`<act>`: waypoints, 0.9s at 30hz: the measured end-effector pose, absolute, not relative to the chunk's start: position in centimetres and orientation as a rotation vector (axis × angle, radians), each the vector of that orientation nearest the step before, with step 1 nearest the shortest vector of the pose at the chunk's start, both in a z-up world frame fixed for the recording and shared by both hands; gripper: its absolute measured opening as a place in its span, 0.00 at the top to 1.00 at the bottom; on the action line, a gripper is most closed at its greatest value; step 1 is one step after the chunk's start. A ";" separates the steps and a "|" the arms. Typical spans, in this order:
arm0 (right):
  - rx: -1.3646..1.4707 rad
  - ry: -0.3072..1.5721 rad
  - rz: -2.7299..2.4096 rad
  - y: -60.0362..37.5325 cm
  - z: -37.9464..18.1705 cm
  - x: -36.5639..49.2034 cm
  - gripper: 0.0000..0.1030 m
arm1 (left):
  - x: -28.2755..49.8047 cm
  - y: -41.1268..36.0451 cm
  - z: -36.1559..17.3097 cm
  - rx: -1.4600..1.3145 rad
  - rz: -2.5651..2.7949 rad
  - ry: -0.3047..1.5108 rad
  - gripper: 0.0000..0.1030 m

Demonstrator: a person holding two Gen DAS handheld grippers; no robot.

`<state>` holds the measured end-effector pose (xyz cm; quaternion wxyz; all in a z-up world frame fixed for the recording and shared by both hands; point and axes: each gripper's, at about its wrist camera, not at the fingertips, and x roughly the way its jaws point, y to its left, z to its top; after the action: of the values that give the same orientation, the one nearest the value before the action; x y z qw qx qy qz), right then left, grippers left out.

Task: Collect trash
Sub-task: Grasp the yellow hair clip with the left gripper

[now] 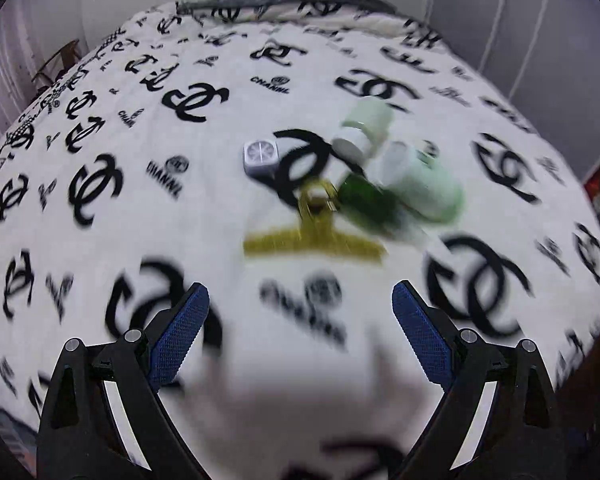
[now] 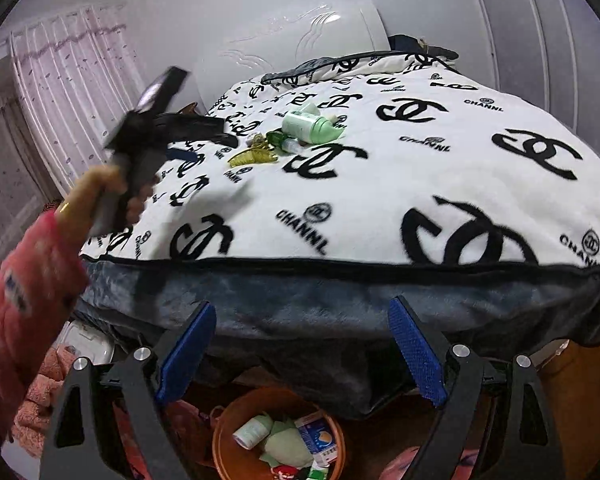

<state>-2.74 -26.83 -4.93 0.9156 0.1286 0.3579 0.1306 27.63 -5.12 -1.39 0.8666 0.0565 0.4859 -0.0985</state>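
The right gripper [image 2: 302, 344] hangs with its blue pads spread wide and nothing between them, poised over an orange bin [image 2: 220, 432] on the floor just below the foot of the bed. Inside the bin lie a pale bottle [image 2: 252, 430], a blue and white carton [image 2: 318, 436] and some crumpled green paper [image 2: 286, 446]. Above it runs the dark grey edge of the blanket [image 2: 300, 292], then the white bedspread [image 2: 380, 200] with its black logos. The left gripper [image 1: 300, 312], held in a hand [image 2: 134, 208] with a pink sleeve [image 2: 24, 292], is likewise splayed open and empty above the bedspread, its view blurred. Further up the bed, the remaining clutter sits in one tight cluster: a yellow hair clip [image 1: 314, 236], a dark green bottle [image 1: 366, 200], a pale green bottle [image 1: 424, 188] lying on its side, another pale green container [image 1: 366, 126] and a small white square clock [image 1: 260, 158] just beside them. Rumpled bedding [image 2: 360, 64] lies at the head against a white headboard [image 2: 300, 40].
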 end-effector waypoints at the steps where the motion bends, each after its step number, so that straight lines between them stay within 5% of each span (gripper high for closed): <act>1: 0.268 0.736 0.269 -27.1 -4.9 -2.4 0.16 | 28.7 -5.5 -1.9 0.125 -0.182 1.039 0.12; 8: 0.273 0.733 0.289 -28.5 -4.8 -0.3 0.15 | 34.3 -6.8 -4.4 0.121 -0.126 1.119 0.14; 13: 0.296 0.741 0.287 -29.2 -5.3 0.9 0.15 | 35.3 -7.6 -6.2 0.153 -0.115 1.148 0.33; 16: 0.303 0.747 0.287 -29.2 -5.5 1.3 0.15 | 34.9 -7.0 -5.5 0.121 -0.105 1.127 0.57; 17: 0.302 0.750 0.288 -29.2 -5.5 1.4 0.15 | 34.8 -6.8 -5.3 0.115 -0.103 1.119 0.73; 27: 0.255 0.729 0.291 -27.7 -4.2 2.2 0.15 | 29.9 -0.7 -2.8 -0.176 -0.307 1.028 0.72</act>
<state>2.19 -27.73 -4.18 0.9159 0.1240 0.3544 0.1416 29.87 -0.70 -2.77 0.8557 -0.0835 0.4893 -0.1463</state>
